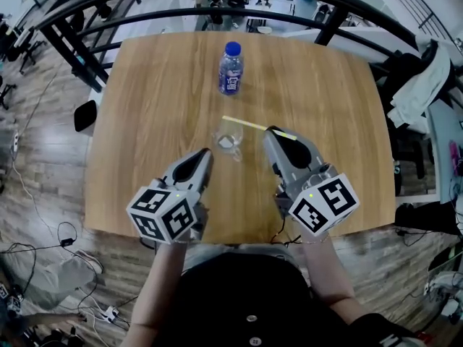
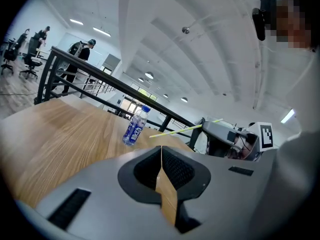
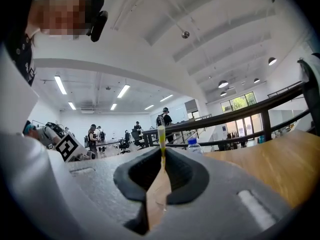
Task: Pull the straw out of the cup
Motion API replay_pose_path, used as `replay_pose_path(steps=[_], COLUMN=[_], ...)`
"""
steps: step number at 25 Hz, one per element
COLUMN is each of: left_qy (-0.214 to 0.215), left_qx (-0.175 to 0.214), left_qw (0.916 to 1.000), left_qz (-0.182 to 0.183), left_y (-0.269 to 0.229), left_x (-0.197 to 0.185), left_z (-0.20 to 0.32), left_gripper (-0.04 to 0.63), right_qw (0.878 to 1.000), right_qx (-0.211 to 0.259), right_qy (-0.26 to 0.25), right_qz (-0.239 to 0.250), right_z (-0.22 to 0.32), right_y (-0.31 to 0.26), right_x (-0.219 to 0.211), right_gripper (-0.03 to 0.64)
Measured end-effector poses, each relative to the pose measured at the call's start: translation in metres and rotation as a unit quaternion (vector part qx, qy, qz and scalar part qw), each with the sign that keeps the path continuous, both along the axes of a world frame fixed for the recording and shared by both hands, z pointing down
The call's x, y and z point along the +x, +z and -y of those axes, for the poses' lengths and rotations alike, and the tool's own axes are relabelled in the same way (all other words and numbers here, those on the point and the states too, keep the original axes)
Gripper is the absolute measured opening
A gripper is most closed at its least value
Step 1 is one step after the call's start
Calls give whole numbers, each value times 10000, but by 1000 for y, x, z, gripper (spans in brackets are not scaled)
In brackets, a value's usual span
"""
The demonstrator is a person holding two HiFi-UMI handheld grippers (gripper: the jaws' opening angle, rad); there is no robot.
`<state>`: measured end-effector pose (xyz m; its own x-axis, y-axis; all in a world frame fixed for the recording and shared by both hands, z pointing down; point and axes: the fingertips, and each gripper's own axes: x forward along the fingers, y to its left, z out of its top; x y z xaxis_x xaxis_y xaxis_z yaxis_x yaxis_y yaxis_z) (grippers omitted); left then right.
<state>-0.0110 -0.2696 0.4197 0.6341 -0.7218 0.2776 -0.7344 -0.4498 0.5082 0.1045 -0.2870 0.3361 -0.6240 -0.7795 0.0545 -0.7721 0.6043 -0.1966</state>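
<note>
The bench (image 1: 145, 121) carries everything, and you hold both tools over its near half. Your left hand-held gripper (image 1: 205, 155) has its jaws closed flat against each other with nothing between them. It hangs just beside the cup, on the near left, and does not seem to touch it as far as the head view shows. Your right hand-held gripper (image 1: 272, 131) is pinched tight on one end of the straw, which its own view shows standing up out of the seam between the pads. The bottle (image 1: 231, 67) stands upright well beyond both tips and has no part in this. The cup (image 1: 230, 143), clear and upright, sits on the bench between your two tips, a little ahead of the left one. The straw (image 1: 246, 123) runs nearly level from the right tip toward the left. In the head view it crosses just past the cup's far rim, and the left gripper view shows its free end in the air over the bench. I judge the pull itself done, since the straw looks clear of the cup. What seems left is only to carry it aside and release it, if you want it on the bench.
</note>
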Motion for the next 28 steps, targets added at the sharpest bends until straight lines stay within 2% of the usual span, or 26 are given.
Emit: replay_pose_path(steps=[10,18,28], left_qy=[108,131,316], left_qx=[369,854,1608], left_qw=[9992,9953,9834], left_qz=[-126,-434,-783], left_y=[-29,-64,-99], left_x=[2,-2,0], left_z=[4,3,-7], left_gripper=[21,21,21], right_qw=[9984,9947,9830], right_qx=[467,832,1426], right_qy=[-137,-342,-693], right_qz=[278,504,921], right_z=[-11,-24,-45], right_y=[-48,-80,-110], right_x=[0,-2,-4], right_gripper=[23,23,22])
